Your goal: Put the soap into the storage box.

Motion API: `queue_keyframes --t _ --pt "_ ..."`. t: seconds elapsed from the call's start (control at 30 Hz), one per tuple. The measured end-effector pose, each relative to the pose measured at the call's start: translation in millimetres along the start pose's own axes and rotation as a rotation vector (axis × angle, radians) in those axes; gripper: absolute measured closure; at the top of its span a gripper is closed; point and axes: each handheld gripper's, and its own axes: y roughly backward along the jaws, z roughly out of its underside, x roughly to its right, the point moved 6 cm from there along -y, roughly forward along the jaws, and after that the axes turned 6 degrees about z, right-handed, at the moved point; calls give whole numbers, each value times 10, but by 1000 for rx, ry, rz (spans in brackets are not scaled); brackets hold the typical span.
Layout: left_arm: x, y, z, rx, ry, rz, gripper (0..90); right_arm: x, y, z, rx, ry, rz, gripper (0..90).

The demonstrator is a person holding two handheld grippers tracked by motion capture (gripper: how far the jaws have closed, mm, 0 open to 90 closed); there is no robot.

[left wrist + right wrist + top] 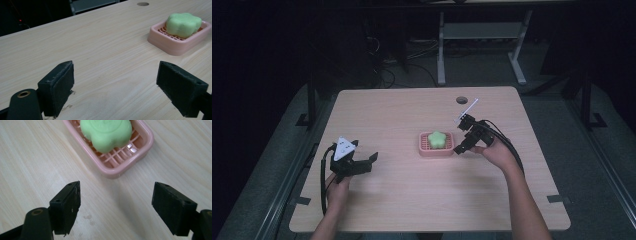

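High view, table: a light wooden table (402, 200) with a round cable hole (461, 99) near its far edge.
High view, soap: a green flower-shaped bar of soap (437, 139) lies in a pink plastic slatted soap dish (426, 150) near the table's middle.
High view, right gripper: the right gripper (460, 146) sits just beside the dish's right end, jaws spread, nothing between them.
High view, left gripper: the left gripper (367, 162) is at the table's left, well apart from the dish, jaws parted and bare; a grey three-cornered plate (344, 148) tops it.
Left gripper view: both black jaws stand wide over bare wood; the soap (183, 24) in its dish (172, 46) shows far off at upper right, the cable hole (143, 4) beyond.
Right gripper view: jaws spread wide above the table, holding nothing; the dish (117, 168) lies just ahead between them, soap (107, 133) resting on its slats, untouched.
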Motion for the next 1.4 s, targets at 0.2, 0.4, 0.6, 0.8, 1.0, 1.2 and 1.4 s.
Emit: queue_keyframes --t 0.2,0.4,0.6,0.8,1.0,1.2,1.4 --pt "12 -4 0 -4 -4 2 143 13 34 107 13 -15 -1 226" --pt "13 -10 4 -6 -8 2 143 32 65 211 16 -39 -11 226" --pt "13 -8 3 -6 -6 2 143 27 111 274 31 -42 -6 226" --pt "12 -9 4 -8 -8 2 143 39 106 384 29 -49 -6 226" --pt "10 -12 7 -10 -11 1 143 54 118 483 28 -59 -7 226" --pt "14 -13 6 -9 -12 4 143 53 125 588 30 -71 -6 226" --pt "10 -13 8 -9 -9 1 143 10 144 666 46 -67 -8 226"
